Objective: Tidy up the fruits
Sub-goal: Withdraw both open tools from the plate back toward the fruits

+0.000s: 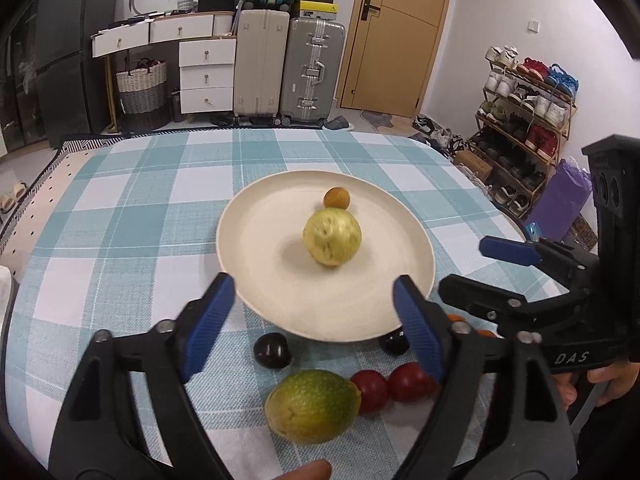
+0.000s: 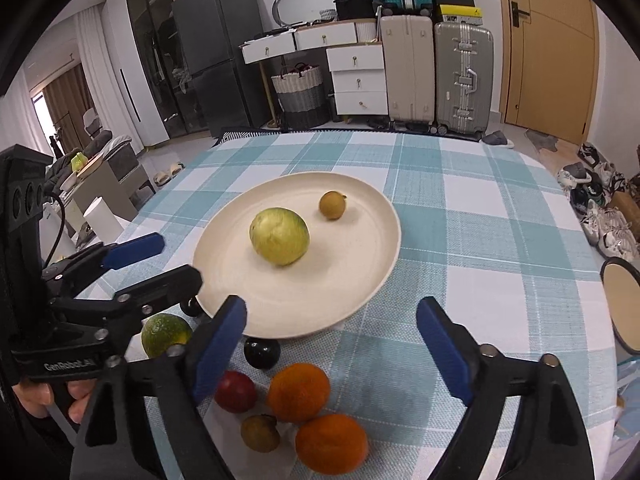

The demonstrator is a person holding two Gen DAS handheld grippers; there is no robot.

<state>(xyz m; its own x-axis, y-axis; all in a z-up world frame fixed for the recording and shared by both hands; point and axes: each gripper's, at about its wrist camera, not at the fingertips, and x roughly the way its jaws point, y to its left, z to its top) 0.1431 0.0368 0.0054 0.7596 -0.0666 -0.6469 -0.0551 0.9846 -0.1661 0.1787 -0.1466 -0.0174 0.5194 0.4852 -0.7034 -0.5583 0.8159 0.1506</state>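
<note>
Both the left hand-held gripper [image 1: 314, 320] and the right hand-held gripper [image 2: 332, 344] hang spread and empty near the plate [image 1: 280, 304], which holds a guava [image 1: 332, 236].

Yellow-green fruit [image 2: 279, 236] and small brown fruit [image 2: 332, 205] on cream plate [image 2: 372, 256], right tongs [image 2: 330, 346] agape above oranges [image 2: 298, 392].

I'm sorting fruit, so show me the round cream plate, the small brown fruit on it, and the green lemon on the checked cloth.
round cream plate [image 2: 360, 292], right wrist view, bare near rim
small brown fruit [image 2: 332, 205], right wrist view, middle
green lemon [image 1: 312, 406], left wrist view, middle
</note>
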